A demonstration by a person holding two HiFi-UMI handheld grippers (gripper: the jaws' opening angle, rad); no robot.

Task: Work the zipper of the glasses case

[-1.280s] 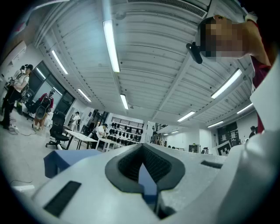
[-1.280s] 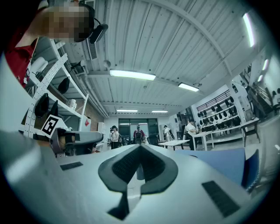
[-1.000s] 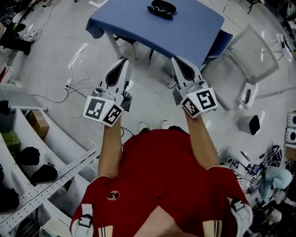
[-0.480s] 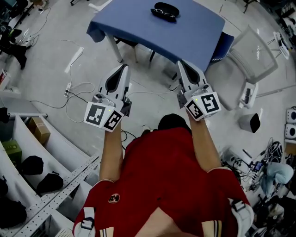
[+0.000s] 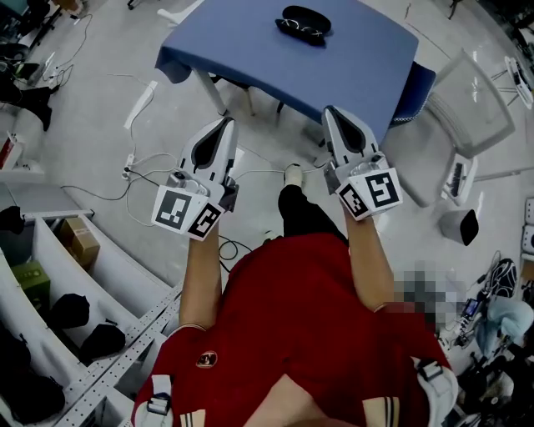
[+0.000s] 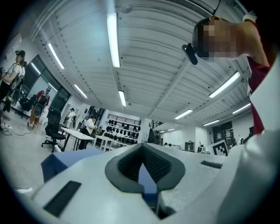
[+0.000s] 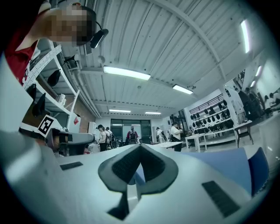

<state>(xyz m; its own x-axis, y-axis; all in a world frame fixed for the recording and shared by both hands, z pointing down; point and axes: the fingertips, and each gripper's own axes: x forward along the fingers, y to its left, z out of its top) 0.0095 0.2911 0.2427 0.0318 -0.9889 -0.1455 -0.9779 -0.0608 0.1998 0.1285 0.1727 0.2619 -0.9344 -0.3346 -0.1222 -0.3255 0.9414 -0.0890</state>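
On the table [image 5: 242, 46] lies a glasses case [image 5: 303, 21].

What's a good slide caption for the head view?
Person facing blue table with glasses case; left tongs and right tongs shut, empty.

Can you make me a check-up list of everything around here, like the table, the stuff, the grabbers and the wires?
Surface: blue table, mostly bare.
Job's things: dark glasses case lies near the table's far edge; zipper too small to judge.
Clutter: nothing else seen on the table.
Grippers: left gripper and right gripper are both shut and empty, held short of the table.
Cables: white cables loop on the floor left of the table.
Surroundings: grey chair right of the table; shelves at the left.
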